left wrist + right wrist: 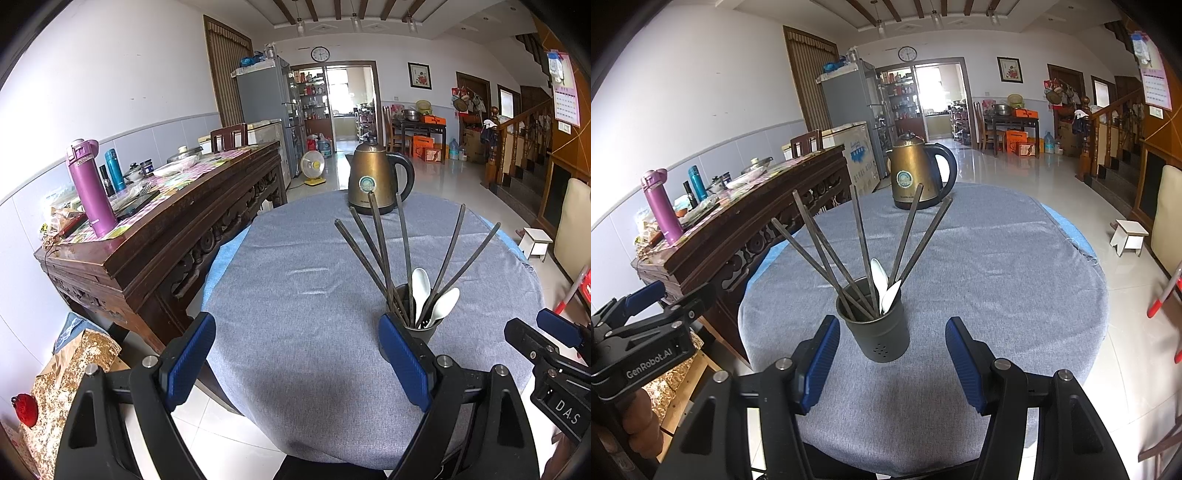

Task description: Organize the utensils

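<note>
A dark utensil holder (877, 332) stands upright on the counter (997, 280), which is covered with a grey cloth. Inside it are six dark chopsticks (862, 240), spread like a fan, and two white spoons (884, 286). The right hand-held gripper (891, 363) is partly open, with nothing between its blue pads; the holder stands just ahead of it. The left hand-held gripper (295, 363) is wide open and empty, with the holder just behind its right finger. A bronze kettle (916, 173) stands at the far edge.
</note>
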The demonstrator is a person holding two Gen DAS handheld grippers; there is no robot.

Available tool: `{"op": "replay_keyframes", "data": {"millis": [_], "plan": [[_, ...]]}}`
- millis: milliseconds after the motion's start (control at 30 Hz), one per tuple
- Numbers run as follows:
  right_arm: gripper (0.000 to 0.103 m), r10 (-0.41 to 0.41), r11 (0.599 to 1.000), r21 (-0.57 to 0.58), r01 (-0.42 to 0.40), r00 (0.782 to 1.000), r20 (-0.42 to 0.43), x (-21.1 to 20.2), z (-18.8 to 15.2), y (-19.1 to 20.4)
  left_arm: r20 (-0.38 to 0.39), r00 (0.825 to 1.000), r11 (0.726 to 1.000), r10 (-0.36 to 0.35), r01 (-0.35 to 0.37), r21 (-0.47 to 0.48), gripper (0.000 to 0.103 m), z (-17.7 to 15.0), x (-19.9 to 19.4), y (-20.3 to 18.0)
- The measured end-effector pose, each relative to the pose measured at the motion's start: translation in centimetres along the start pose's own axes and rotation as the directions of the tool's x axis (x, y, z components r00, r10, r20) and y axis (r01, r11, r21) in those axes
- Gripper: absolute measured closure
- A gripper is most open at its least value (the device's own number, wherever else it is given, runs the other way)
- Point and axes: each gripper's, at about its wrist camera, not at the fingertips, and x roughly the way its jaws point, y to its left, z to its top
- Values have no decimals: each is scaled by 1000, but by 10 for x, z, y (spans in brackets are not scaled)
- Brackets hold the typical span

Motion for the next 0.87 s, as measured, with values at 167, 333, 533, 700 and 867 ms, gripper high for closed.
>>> {"op": "replay_keyframes", "data": {"millis": [167, 333, 533, 700, 867], "plan": [[39, -1, 1000, -6, 1, 1000, 0, 0, 0, 2, 1, 1000, 1000, -1, 1, 1, 13, 0, 0, 0], [39, 0, 1000, -5, 0, 1000, -1, 1, 1, 3, -1, 1000, 1000, -2, 2, 1, 13, 0, 0, -1], [39, 5, 1000, -11, -5, 1000, -10, 4, 3, 6, -8, 1000, 1000, -3, 3, 0, 13, 3, 4, -1], [39, 5, 1000, -19, -5, 1000, 9, 8, 5, 5, -5, 1000, 1000, -1, 1, -13, 13, 4, 10, 1], [39, -6, 999, -42, 8, 999, 37, 15, 2, -3, 34, 999, 999, -21, 22, -40, 13, 6, 23, 6]]}}
